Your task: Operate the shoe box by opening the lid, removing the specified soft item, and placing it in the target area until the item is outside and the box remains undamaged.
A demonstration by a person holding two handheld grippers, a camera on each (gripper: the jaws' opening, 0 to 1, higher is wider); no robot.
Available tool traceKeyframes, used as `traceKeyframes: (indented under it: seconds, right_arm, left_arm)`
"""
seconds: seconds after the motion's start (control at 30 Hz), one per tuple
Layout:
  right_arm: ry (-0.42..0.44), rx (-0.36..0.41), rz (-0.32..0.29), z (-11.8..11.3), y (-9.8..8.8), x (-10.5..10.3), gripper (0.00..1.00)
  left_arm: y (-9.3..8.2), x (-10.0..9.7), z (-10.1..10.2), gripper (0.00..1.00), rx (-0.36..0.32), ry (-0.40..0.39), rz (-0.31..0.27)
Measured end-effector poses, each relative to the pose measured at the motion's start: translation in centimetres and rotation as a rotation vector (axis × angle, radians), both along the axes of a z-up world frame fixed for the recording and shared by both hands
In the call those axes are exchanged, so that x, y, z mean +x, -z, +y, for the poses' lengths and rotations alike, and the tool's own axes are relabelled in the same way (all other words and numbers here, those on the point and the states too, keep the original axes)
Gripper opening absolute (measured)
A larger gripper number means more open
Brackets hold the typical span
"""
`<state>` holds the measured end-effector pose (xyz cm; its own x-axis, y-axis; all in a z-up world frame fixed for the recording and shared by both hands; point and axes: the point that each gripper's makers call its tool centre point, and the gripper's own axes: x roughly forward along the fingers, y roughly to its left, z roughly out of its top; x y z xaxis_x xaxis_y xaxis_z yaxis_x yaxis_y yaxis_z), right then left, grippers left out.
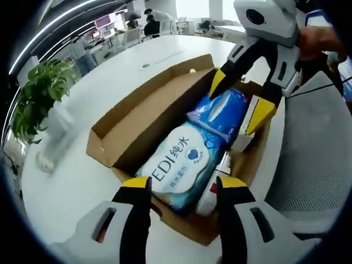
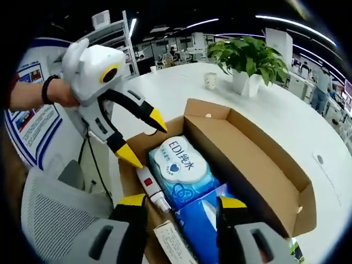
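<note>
While the open brown cardboard shoe box (image 1: 159, 113) lies near the white table's (image 1: 71, 181) edge, the left gripper view shows the left gripper (image 1: 182, 187) open over a white-and-blue wet-wipes pack (image 1: 184, 162) inside it. The right gripper (image 1: 240, 104) spreads above a blue tissue pack (image 1: 223, 113).

From the right gripper view, both grippers gape, empty, over the box; a white tube (image 2: 153, 191) lies beside the wipes.

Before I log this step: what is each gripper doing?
Left gripper: open, over the wipes pack, holding nothing.
Right gripper: open, over the blue tissue pack, holding nothing.
</note>
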<state>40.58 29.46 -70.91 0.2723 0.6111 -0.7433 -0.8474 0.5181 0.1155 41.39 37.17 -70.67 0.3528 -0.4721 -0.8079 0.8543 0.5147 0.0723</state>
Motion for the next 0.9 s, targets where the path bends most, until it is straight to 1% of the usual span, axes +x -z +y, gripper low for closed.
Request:
traceKeyframes:
  seconds: [0.03,0.07,0.13,0.17,0.3,0.37,0.43,0.47,0.5,0.57,0.6,0.63,0.67,0.7,0.8,0.83,0.87,0.9]
  right_arm:
    - [-0.005,-0.004,0.0,0.0,0.1,0.0,0.49]
    - [-0.024,-0.02,0.006,0.3,0.6,0.1,0.49]
    - [-0.049,-0.045,-0.009,0.4,1.1,0.3,0.5]
    - [-0.075,-0.063,-0.02,0.6,1.4,0.4,0.5]
    - [-0.112,-0.095,-0.029,1.0,2.4,1.0,0.53]
    - [-0.129,-0.109,-0.032,1.1,2.9,1.2,0.54]
    - [-0.136,-0.121,-0.02,1.4,3.4,1.3,0.54]
    - [-0.142,-0.12,-0.016,1.6,3.5,1.3,0.55]
    - [-0.147,-0.125,-0.016,1.8,3.7,1.4,0.56]
    - [-0.179,-0.167,-0.032,1.8,4.3,1.5,0.55]
    - [-0.184,-0.195,-0.055,1.7,4.6,1.9,0.55]
    - [-0.189,-0.197,-0.06,1.9,4.7,2.1,0.54]
    - [-0.19,-0.201,-0.052,2.1,4.9,2.1,0.54]
    - [-0.195,-0.201,-0.052,2.2,5.0,2.3,0.55]
    - [-0.195,-0.206,-0.031,2.8,5.7,2.5,0.59]
    - [-0.198,-0.213,-0.029,3.0,5.9,2.4,0.6]
    - [-0.206,-0.227,-0.031,3.1,6.2,2.3,0.61]
    - [-0.219,-0.243,-0.051,3.1,6.3,2.3,0.61]
  left_arm:
    - [0.2,0.2,-0.1,0.5,0.011,0.016,0.002]
    - [0.6,0.4,0.1,0.51,0.052,0.052,-0.006]
    - [1.0,0.7,0.1,0.54,0.089,0.086,-0.017]
    - [1.2,0.8,0.0,0.54,0.101,0.101,-0.012]
    - [1.4,1.4,-0.3,0.55,0.124,0.146,-0.012]
    - [1.9,2.6,0.1,0.55,0.146,0.154,-0.026]
    - [2.3,2.6,0.4,0.56,0.166,0.166,-0.02]
    - [2.8,2.8,0.6,0.57,0.179,0.179,-0.014]
    - [3.2,2.7,0.6,0.58,0.178,0.192,-0.005]
    - [3.8,2.5,0.8,0.58,0.203,0.225,0.005]
    - [4.0,2.4,0.7,0.59,0.212,0.255,-0.001]
    - [4.3,2.3,0.8,0.59,0.22,0.266,0.003]
    - [4.6,2.3,0.8,0.59,0.232,0.286,0.004]
    - [4.8,2.3,0.8,0.6,0.243,0.298,0.0]
    - [5.5,2.7,0.6,0.63,0.248,0.302,0.007]
    - [5.9,2.8,0.5,0.63,0.25,0.301,0.018]
    - [6.0,2.8,0.4,0.64,0.249,0.298,0.023]
    - [6.2,2.8,0.1,0.64,0.242,0.289,0.03]
